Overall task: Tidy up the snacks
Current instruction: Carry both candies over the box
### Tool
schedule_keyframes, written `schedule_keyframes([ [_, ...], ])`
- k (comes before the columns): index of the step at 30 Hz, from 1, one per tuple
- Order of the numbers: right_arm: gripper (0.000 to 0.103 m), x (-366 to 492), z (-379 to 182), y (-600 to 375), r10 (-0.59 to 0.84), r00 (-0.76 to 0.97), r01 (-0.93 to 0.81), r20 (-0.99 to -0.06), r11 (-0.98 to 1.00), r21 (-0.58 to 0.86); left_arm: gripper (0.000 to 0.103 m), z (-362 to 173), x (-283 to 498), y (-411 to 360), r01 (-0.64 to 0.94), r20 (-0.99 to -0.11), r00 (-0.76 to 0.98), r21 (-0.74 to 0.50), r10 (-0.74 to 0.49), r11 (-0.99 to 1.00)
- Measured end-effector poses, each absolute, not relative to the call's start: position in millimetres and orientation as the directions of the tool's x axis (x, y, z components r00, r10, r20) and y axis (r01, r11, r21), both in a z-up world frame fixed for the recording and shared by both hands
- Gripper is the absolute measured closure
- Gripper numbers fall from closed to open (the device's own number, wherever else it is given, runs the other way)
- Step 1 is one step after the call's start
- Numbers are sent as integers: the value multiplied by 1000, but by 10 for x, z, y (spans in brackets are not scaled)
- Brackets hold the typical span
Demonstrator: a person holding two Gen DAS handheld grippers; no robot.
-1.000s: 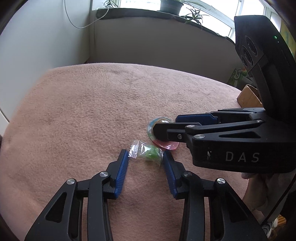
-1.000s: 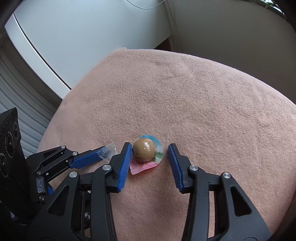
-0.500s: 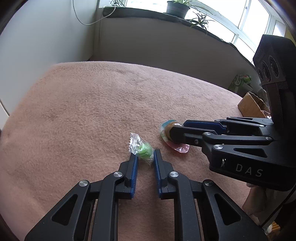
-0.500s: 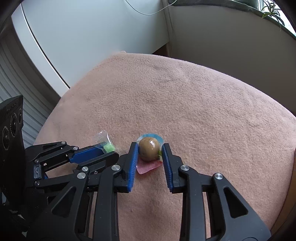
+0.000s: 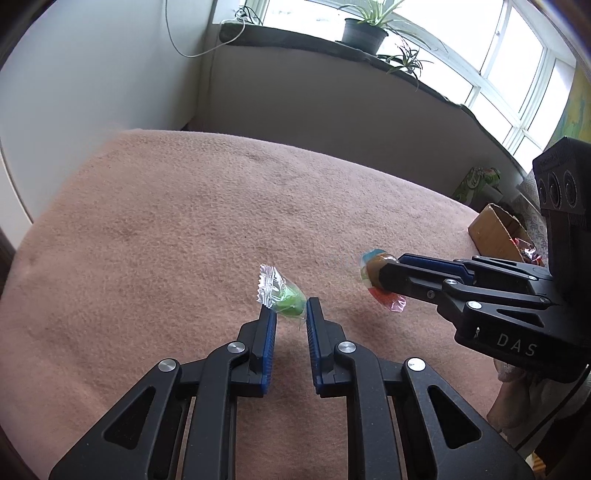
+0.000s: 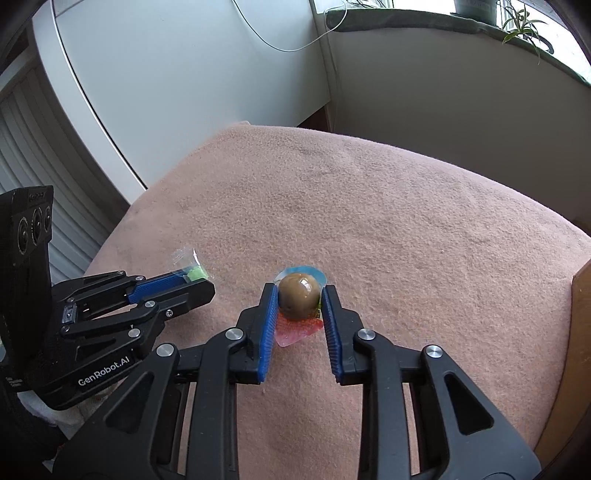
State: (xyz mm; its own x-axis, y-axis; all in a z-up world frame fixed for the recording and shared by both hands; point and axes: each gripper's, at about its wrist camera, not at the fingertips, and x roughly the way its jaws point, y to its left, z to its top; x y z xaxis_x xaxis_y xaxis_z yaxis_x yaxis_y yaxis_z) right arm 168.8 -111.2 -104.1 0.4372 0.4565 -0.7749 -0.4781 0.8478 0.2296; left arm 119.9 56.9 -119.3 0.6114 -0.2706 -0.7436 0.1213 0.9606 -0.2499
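Note:
In the left wrist view my left gripper (image 5: 287,308) is shut on a green candy in a clear wrapper (image 5: 286,298), held just above the pink blanket (image 5: 166,221). The wrapper's crimped end sticks out to the upper left. To its right, my right gripper (image 5: 388,271) holds a brown ball snack in a blue and red blister pack (image 5: 371,271). In the right wrist view the right gripper (image 6: 299,290) has its jaws closing, pads pressed on both sides of the brown ball (image 6: 298,299). The left gripper (image 6: 199,282) with the green candy (image 6: 195,274) is at the left.
A cardboard box (image 5: 495,232) with wrapped snacks (image 5: 528,251) stands off the blanket's right edge; its wall (image 6: 580,332) also shows at the right of the right wrist view. Walls and a windowsill with potted plants (image 5: 364,33) lie beyond the far edge.
Both grippers went from open around their snacks to shut on them. Both then rose and drew back, and the candy and the ball snack left the blanket.

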Motion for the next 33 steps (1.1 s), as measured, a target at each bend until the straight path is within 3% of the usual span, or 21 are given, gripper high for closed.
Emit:
schedule_keyframes([
  [16, 78, 1172, -299, -1897, 429, 617, -401, -660, 893, 206, 88, -738, 1094, 7, 238, -666, 659, -256, -350, 937],
  [33, 78, 575, -66, -3476, 214, 754, -139, -621, 976, 169, 88, -440, 1196, -1322, 470, -616, 589, -265, -523, 842],
])
